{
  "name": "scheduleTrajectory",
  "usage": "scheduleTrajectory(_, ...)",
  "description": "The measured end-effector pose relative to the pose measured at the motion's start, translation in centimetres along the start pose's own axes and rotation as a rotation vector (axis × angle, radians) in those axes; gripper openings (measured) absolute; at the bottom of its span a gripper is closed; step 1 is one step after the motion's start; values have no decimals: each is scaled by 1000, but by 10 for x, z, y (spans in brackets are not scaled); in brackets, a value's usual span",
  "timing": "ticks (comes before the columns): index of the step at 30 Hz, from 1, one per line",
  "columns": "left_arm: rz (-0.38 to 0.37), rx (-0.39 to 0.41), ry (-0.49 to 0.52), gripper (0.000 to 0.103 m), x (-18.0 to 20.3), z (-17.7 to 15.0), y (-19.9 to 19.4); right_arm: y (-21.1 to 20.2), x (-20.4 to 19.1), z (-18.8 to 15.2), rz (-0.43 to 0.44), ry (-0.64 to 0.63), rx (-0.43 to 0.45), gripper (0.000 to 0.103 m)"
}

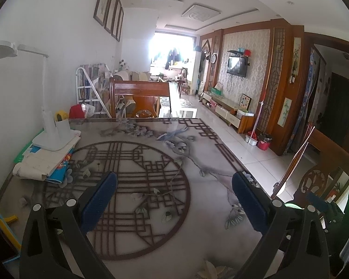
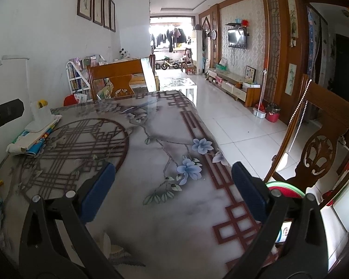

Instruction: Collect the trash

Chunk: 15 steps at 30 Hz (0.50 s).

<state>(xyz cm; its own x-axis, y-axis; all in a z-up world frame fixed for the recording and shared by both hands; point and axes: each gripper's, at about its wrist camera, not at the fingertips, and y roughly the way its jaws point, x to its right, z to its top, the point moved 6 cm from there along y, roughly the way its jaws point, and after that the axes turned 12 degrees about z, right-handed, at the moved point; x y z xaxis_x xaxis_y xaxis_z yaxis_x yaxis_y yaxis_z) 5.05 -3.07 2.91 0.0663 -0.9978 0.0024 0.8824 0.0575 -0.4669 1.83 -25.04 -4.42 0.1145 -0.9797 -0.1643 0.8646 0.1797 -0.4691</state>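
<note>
The left gripper (image 1: 174, 186), with two blue-padded black fingers, is seen spread wide at the bottom of the left wrist view, nothing held between them. The right gripper (image 2: 173, 176) is likewise spread and empty at the bottom of the right wrist view. Beneath both, a glass-topped table (image 1: 197, 220) printed with brown lattice and pale blue flowers is seen. No trash can be made out on it; a red waste bin with a dark liner (image 2: 273, 112) is seen on the white tiled floor at centre right, beside a wooden panel. A white desk lamp (image 1: 50, 127) is set on a stack of papers and booklets (image 1: 44, 165) at the left of the table. Four framed pictures (image 2: 96, 3) are counted on the white wall at upper left. One wall-mounted television (image 2: 237, 37) is seen at upper right. Two carved wooden chairs are counted: one (image 2: 118, 79) at the table's far end, one (image 2: 318, 148) at right. No writing can be read.
</note>
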Motion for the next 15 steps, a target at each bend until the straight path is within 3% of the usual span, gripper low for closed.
scheduleTrajectory(4,-7,-13,-13,95,0,-2,0,3,0,-3,7,2,-25,98)
scheduleTrajectory(9,34,-27,-12,95,-3,-3,2,29,8,-13,31,54,-129,98)
scheduleTrajectory(12,34,-52,-20,95,-8,-4,7,73,16,-31,49,77,-310,98)
scheduleTrajectory(15,52,-67,-43,95,-17,-4,10,113,22,-46,53,96,-437,98)
